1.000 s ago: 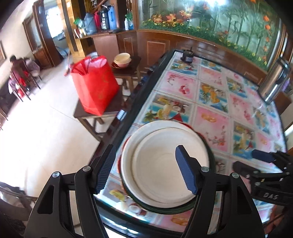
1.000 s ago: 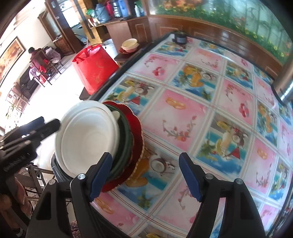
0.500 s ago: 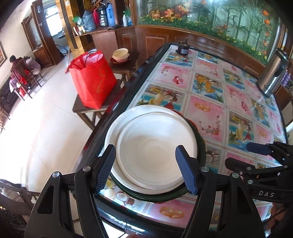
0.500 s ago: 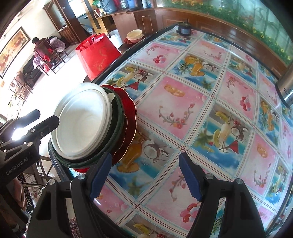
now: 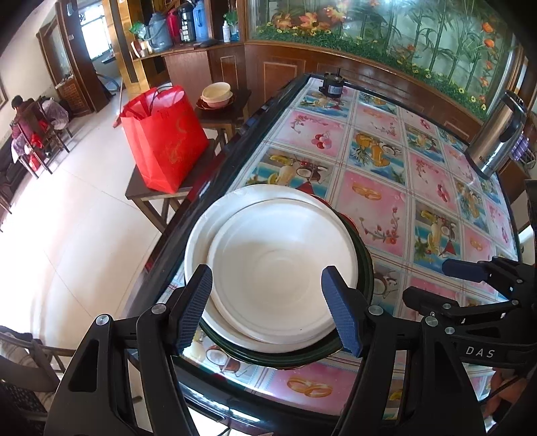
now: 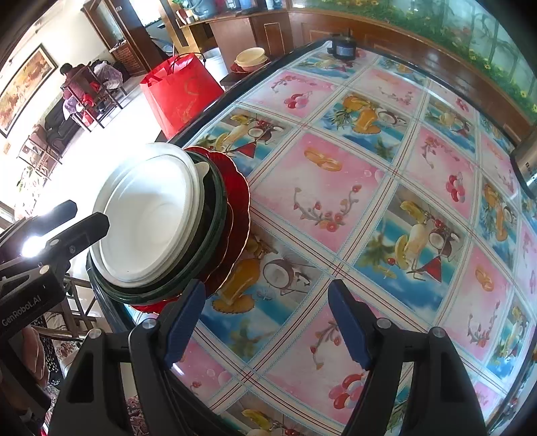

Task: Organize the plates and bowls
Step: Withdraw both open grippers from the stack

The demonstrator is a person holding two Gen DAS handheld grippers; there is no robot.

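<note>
Stack: white round bowls (image 5: 282,268) nested atop dark green and scalloped red plates (image 6: 235,214), at bench (image 6: 369,208) near-left edge | Left gripper (image 5: 266,308): fingers spread, empty, now closer above the bowls | Right gripper (image 6: 266,322): fingers spread, empty, unmoved beside stack

Beyond my desk (image 5: 386,187), with its glossy cloth of fruit and flower squares, a red gift bag (image 5: 164,141) stands on a dark wooden stool (image 5: 157,198) just beside the edge. A steel thermos (image 5: 496,137) stands at the far right corner, and a small black motor (image 5: 332,85) sits at the far end. Past them I see an aquarium (image 5: 386,30) above wooden cabinets. A person (image 6: 72,80) sits far off across the pale tiled floor (image 5: 84,234).
</note>
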